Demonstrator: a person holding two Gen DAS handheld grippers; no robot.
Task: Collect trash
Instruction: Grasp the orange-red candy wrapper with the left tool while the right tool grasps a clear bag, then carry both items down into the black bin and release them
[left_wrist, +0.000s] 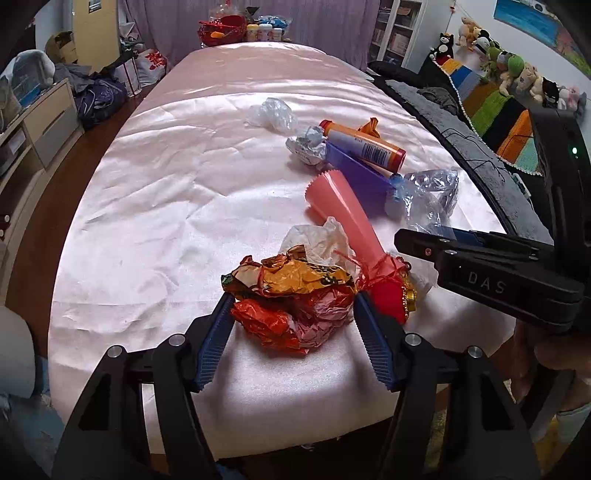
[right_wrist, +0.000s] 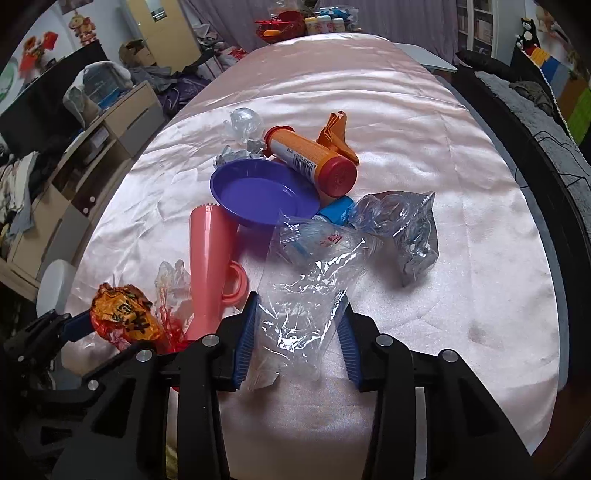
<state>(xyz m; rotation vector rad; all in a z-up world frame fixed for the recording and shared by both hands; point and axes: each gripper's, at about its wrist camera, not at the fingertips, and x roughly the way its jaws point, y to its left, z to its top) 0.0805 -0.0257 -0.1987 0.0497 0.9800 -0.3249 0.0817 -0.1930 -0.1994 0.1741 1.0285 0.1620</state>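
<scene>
On the surface (right_wrist: 424, 110), by count: 1 purple plate (right_wrist: 264, 195), 1 pink cup (right_wrist: 210, 258), 1 orange tube (right_wrist: 310, 158), 1 orange paper scrap (right_wrist: 334, 129), 1 foil ball (left_wrist: 306, 146), 3 clear plastic bags (right_wrist: 306, 288) (right_wrist: 402, 229) (right_wrist: 243, 123), 1 orange-red wrapper wad (left_wrist: 295, 299), 1 white tissue (left_wrist: 317, 240), 1 red ornament (left_wrist: 388, 295).

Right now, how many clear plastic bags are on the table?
3: one between the right claw fingers, one crumpled right of it, one balled behind the purple plate. Others may be hidden.
</scene>
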